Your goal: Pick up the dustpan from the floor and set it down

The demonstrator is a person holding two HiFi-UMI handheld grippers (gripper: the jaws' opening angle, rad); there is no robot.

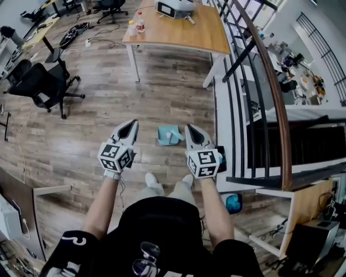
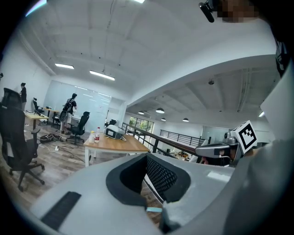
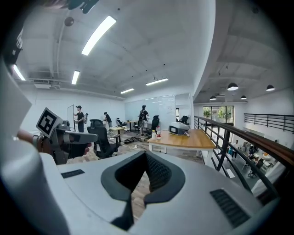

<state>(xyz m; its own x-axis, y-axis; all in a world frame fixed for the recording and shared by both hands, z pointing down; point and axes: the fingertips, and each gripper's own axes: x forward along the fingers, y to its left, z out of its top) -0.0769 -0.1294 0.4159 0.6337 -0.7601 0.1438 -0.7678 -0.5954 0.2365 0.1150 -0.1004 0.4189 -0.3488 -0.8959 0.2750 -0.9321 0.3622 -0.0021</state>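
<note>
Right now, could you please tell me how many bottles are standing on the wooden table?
2. One bottle stands at the table's left edge, the other just right of it.

How many of each thing

One light-blue plastic dustpan (image 1: 169, 134) lies on the floor in the middle. There are two grey plastic grippers: the left gripper (image 1: 130, 129) at its 9 o'clock and the right gripper (image 1: 191, 131) at its 3 o'clock. One brown wooden table with white legs (image 1: 178, 32) stands at 12 o'clock. On it are two small bottles (image 1: 131, 28) and one white box-shaped machine (image 1: 174, 7). The right gripper view shows three people (image 3: 80, 118) far off.
</note>
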